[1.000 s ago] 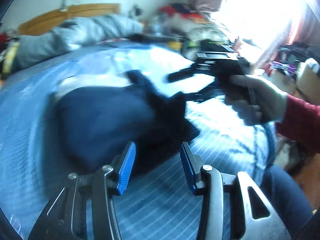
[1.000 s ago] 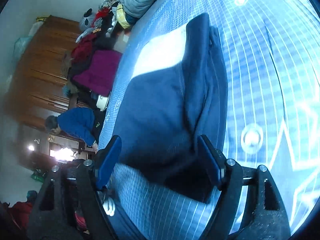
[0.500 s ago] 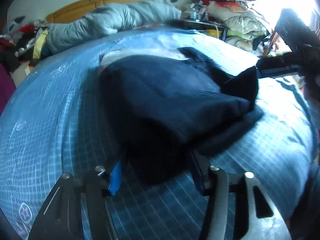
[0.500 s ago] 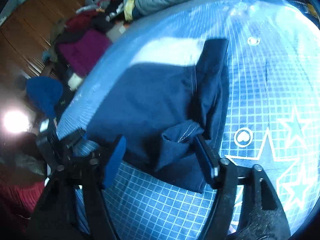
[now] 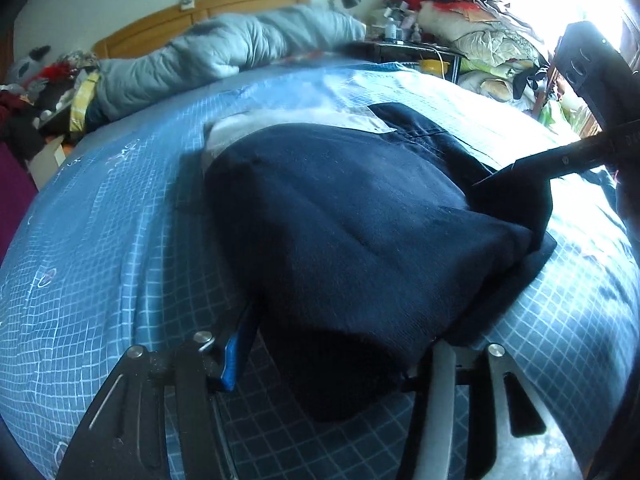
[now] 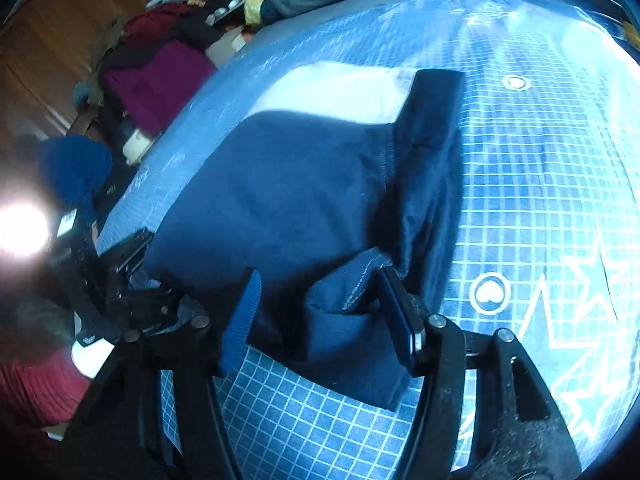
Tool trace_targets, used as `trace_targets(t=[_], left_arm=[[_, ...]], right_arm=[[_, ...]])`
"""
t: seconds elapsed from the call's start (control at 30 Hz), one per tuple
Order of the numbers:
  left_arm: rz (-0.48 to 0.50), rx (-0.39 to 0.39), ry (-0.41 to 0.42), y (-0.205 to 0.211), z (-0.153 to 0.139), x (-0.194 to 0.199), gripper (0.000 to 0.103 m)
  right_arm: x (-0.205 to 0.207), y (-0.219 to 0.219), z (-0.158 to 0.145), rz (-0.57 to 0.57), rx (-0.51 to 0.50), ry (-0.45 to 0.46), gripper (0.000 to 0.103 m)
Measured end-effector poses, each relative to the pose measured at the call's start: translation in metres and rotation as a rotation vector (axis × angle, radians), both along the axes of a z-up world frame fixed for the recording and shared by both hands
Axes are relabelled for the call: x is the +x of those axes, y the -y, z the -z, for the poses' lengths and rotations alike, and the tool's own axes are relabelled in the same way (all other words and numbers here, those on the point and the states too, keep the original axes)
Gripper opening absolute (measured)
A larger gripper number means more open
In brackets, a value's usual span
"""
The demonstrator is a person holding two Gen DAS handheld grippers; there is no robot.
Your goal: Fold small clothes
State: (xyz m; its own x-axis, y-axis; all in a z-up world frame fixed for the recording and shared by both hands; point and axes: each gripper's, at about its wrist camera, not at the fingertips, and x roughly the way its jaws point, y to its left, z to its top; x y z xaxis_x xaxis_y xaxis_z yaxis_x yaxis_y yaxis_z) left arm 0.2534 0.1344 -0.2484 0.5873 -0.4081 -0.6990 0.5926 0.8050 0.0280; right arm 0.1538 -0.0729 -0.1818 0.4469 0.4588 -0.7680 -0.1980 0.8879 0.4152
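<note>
A navy garment (image 5: 340, 232) lies bunched on the blue grid-patterned bedsheet (image 5: 100, 260), with a white cloth (image 5: 304, 120) showing at its far end. My left gripper (image 5: 336, 360) is low at the near hem. Its jaws are wide apart and the cloth drapes over them, hiding the right finger. In the right wrist view, my right gripper (image 6: 320, 312) stands open around a raised fold of the navy garment (image 6: 280, 200), which touches the right pad. The left wrist view shows the right gripper (image 5: 560, 160) at a lifted corner. The left gripper (image 6: 132, 276) is at the opposite edge.
A grey duvet (image 5: 240, 48) lies along the wooden headboard (image 5: 200, 12). Stacked bedding (image 5: 492, 48) and a cluttered nightstand (image 5: 400, 36) stand by the bright window. A heap of clothes (image 6: 160, 76) lies off the bed's far side. A person's red sleeve (image 6: 36, 384) is behind the left gripper.
My left gripper dropped in toward the near hem, and the cloth now lies over its widened fingers. The right gripper's fingers narrowed slightly around the fold at the garment's other edge.
</note>
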Motion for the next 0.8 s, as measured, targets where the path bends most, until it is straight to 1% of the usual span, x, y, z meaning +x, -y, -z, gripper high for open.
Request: trace_targets(t=[0.03, 0.07, 0.13, 0.17, 0.2, 0.23, 0.27, 0.33, 0.43, 0.53, 0.6, 0.67, 0.7, 0.73, 0.77, 0.8], left_arm=[[0.004, 0.005, 0.002, 0.001, 0.0, 0.001, 0.057], [0.009, 0.009, 0.001, 0.002, 0.001, 0.002, 0.057], [0.01, 0.026, 0.003, 0.001, 0.002, 0.004, 0.055], [0.005, 0.038, -0.002, -0.003, 0.003, 0.005, 0.054], [-0.007, 0.048, -0.01, -0.009, 0.004, 0.006, 0.053], [-0.018, 0.063, -0.014, -0.015, 0.005, 0.006, 0.053], [-0.025, 0.078, -0.016, -0.022, 0.009, 0.005, 0.055], [-0.027, 0.087, -0.025, -0.031, 0.016, 0.0, 0.057], [-0.03, 0.143, 0.025, -0.023, 0.016, -0.008, 0.055], [-0.039, 0.141, 0.029, -0.022, 0.013, -0.013, 0.049], [-0.039, 0.135, 0.048, -0.019, 0.007, -0.021, 0.042], [-0.045, 0.109, 0.05, -0.015, 0.003, -0.027, 0.041], [-0.046, 0.108, 0.024, -0.013, 0.006, -0.027, 0.04], [-0.034, 0.132, -0.038, -0.007, 0.016, -0.025, 0.04], [-0.023, 0.167, -0.099, -0.004, 0.028, -0.023, 0.04], [-0.021, 0.135, -0.113, -0.008, 0.027, -0.02, 0.04]], right_arm=[[0.002, -0.002, 0.002, -0.014, -0.014, -0.013, 0.04], [0.003, -0.002, 0.006, -0.014, -0.032, -0.033, 0.015], [-0.003, 0.007, 0.013, 0.011, -0.07, -0.058, 0.007], [-0.009, 0.013, 0.015, 0.025, -0.092, -0.063, 0.005], [-0.018, 0.022, 0.018, 0.041, -0.072, -0.066, 0.004], [-0.024, 0.029, 0.022, 0.06, -0.057, -0.072, 0.004], [-0.03, 0.033, 0.026, 0.071, -0.059, -0.075, 0.003], [-0.036, 0.037, 0.034, 0.092, -0.059, -0.086, 0.003], [-0.037, 0.043, 0.035, 0.125, -0.028, -0.076, 0.003], [-0.029, 0.042, 0.026, 0.126, -0.064, -0.049, 0.003], [-0.024, 0.043, 0.017, 0.131, -0.082, -0.018, 0.003], [-0.019, 0.047, 0.016, 0.131, -0.074, -0.013, 0.002], [-0.017, 0.05, 0.022, 0.136, -0.066, -0.028, 0.002], [-0.018, 0.052, 0.033, 0.142, -0.089, -0.055, 0.0], [-0.021, 0.056, 0.046, 0.148, -0.142, -0.081, 0.0], [-0.027, 0.064, 0.054, 0.156, -0.101, -0.075, 0.0]])
